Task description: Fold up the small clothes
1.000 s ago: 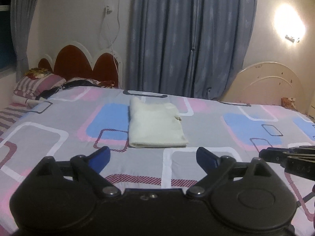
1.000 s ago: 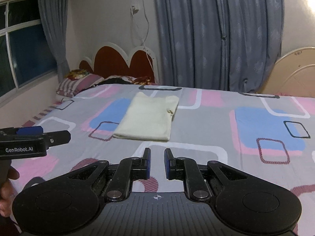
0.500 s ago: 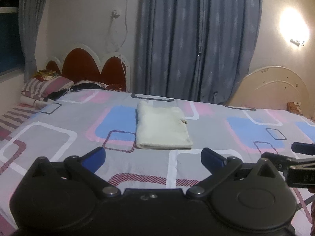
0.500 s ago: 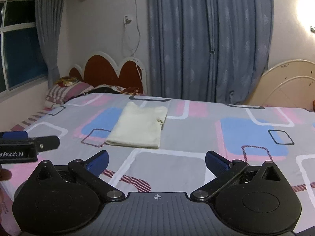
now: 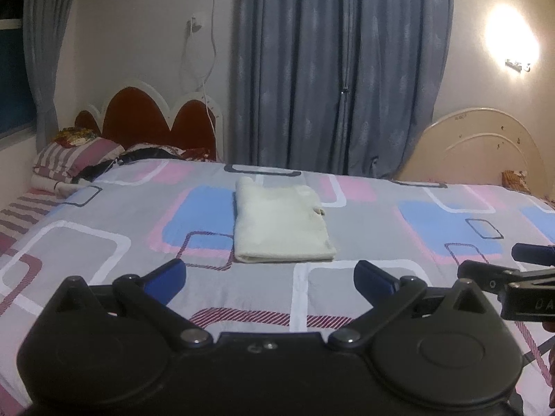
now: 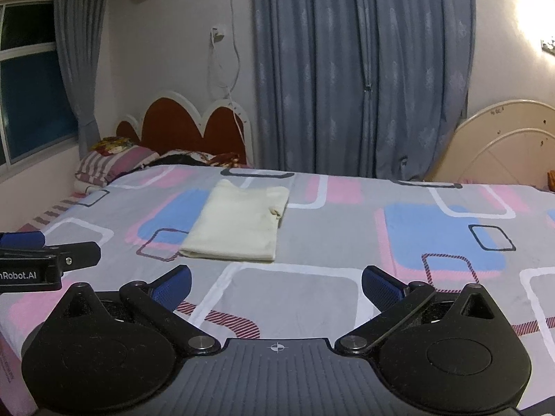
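Observation:
A cream garment [image 5: 281,225] lies folded into a neat rectangle on the bed, also in the right wrist view [image 6: 239,225]. My left gripper [image 5: 270,277] is open and empty, held above the bed's near part, short of the garment. My right gripper [image 6: 277,282] is open and empty too, to the garment's right and nearer me. Each gripper shows at the edge of the other's view: the right one [image 5: 513,280], the left one [image 6: 41,260].
The bed [image 5: 433,235] has a grey sheet with pink and blue squares. Striped pillows [image 5: 73,159] and a red headboard [image 5: 149,121] lie at the far left. Blue curtains [image 5: 340,69] hang behind. A cream board [image 5: 478,149] leans at the back right.
My right gripper has opened; it was shut a second ago. Both grippers have risen and drawn back a little from the folded garment, which has not moved.

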A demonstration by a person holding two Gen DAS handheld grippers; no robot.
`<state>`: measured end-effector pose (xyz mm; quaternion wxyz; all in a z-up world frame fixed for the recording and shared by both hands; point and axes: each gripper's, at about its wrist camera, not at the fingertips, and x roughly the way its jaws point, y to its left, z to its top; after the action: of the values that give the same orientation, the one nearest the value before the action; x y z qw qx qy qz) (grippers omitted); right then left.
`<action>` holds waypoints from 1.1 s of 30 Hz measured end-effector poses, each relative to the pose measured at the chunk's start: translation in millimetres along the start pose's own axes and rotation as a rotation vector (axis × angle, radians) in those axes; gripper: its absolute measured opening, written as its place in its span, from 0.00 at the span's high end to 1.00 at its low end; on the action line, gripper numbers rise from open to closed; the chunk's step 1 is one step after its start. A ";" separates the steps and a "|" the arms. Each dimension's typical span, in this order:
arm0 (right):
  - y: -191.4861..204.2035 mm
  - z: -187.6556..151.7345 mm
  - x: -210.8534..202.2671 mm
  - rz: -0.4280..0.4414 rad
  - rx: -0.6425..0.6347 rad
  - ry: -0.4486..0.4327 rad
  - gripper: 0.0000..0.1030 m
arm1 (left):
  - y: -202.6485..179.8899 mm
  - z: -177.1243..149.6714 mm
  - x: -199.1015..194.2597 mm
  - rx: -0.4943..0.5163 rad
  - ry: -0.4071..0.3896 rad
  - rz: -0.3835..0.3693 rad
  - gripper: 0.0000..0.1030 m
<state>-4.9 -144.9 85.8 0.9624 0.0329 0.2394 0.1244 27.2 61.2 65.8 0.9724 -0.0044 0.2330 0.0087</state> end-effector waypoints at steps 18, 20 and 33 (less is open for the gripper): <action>-7.1 5.2 -7.0 0.021 0.001 -0.002 0.00 | -3.0 2.4 -0.5 0.017 0.000 0.008 0.00; -7.8 5.7 -6.9 0.022 -0.001 -0.002 0.00 | -3.6 2.5 -0.8 0.018 -0.001 0.008 0.00; -9.3 7.3 -8.2 0.020 0.002 -0.006 0.00 | -3.3 1.2 -0.3 0.023 -0.005 0.003 0.00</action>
<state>-6.4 -156.0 94.8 0.9617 0.0367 0.2365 0.1337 27.5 57.9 67.1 0.9730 0.0073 0.2306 0.0076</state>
